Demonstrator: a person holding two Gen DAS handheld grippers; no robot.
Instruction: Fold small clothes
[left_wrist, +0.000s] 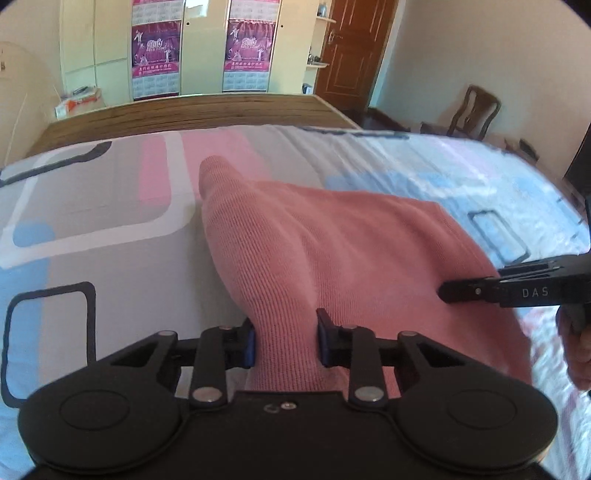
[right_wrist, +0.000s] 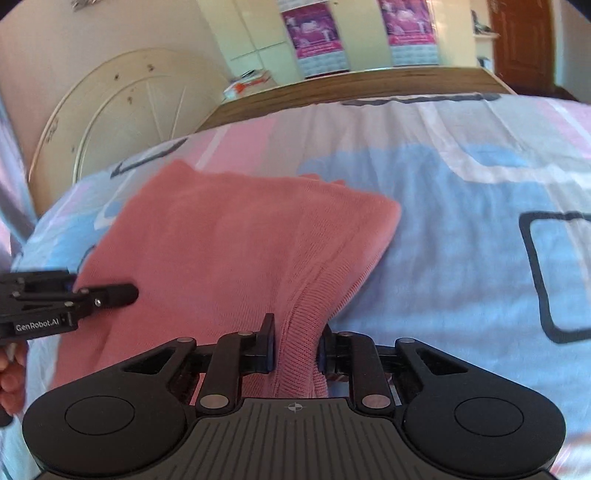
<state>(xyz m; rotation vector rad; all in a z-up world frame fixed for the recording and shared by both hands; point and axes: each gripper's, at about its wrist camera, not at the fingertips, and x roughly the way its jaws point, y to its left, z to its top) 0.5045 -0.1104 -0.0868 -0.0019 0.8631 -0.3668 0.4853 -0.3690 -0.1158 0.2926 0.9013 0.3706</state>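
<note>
The pink knit garment (left_wrist: 332, 240) was pinched at its near hem by the left gripper (left_wrist: 285, 338) and the right gripper (right_wrist: 295, 345), apparently lifted; carrying that hem across the garment was called for next.

each view looks forward and steeply down from just behind its own tool, close over the bed with the pastel patterned sheet (left_wrist: 110, 206). both share the pink ribbed knit garment (left_wrist: 332, 240) and the far cream wardrobe wall with magenta posters (right_wrist: 314, 33); each also catches the other tool at its edge.

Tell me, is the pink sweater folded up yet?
Not yet. The pink knit sweater lies spread on the patterned bedsheet, no finished fold visible. In hand: the left gripper and right gripper each pinch its near edge. Left: carrying that edge over and smoothing it flat.
</note>
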